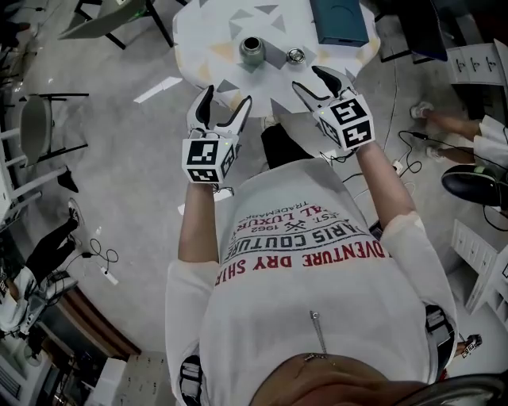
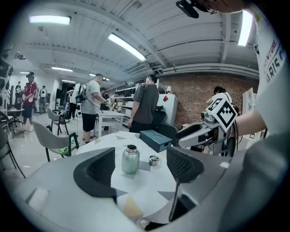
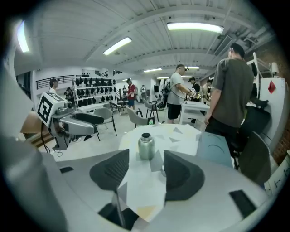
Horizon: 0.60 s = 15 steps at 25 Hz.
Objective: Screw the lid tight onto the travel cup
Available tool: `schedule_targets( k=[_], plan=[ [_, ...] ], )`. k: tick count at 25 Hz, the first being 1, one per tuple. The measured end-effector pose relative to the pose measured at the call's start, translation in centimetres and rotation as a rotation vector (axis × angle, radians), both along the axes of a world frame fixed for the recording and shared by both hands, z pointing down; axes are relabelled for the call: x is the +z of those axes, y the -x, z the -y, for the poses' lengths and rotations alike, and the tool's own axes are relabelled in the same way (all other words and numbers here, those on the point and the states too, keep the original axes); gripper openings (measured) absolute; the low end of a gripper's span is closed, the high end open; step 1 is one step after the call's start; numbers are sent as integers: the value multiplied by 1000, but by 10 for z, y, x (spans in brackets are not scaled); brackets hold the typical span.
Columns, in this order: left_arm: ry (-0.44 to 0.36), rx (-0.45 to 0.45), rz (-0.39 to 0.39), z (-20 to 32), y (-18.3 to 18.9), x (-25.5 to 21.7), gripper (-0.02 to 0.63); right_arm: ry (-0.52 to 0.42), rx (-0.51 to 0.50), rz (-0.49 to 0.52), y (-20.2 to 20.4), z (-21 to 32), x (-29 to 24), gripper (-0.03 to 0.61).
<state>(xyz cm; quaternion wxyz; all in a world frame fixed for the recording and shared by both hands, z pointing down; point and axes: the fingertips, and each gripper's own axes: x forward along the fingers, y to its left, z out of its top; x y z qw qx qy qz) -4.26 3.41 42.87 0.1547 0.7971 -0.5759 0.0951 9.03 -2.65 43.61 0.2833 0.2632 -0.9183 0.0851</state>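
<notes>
I am holding the left claw [image 1: 228, 95] and the right claw [image 1: 308, 77] open, both empty; the cup [image 1: 252, 51] is standing uncapped. The lid [image 1: 296, 55] is lying beside it.

The white short-sleeved T-shirt [image 1: 317, 270] bears red and black lettering. Left gripper [image 1: 228, 97] at eleven o'clock, right gripper [image 1: 306, 78] at one: white bodies, black jaws, black-and-white marker cubes [image 1: 208, 158].

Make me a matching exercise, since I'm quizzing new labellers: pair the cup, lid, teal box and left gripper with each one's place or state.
1 travel cup
2 lid
3 teal box
4 left gripper

A jaws apart, holding nothing
B lies on the table beside the travel cup
C stands upright, mouth uncovered
D on the table's far side

Pairs: 1-C, 2-B, 3-D, 4-A
</notes>
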Motion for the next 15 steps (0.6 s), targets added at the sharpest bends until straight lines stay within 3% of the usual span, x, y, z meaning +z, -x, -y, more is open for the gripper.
schedule_targets(
  k=[8,15],
  plan=[
    [94,117,74,83,0,65,385,105,-64,-170,16,67,72,233],
    [160,250,173,115,-15,127,402,224,-107,-337,11,89,141,249]
  ],
)
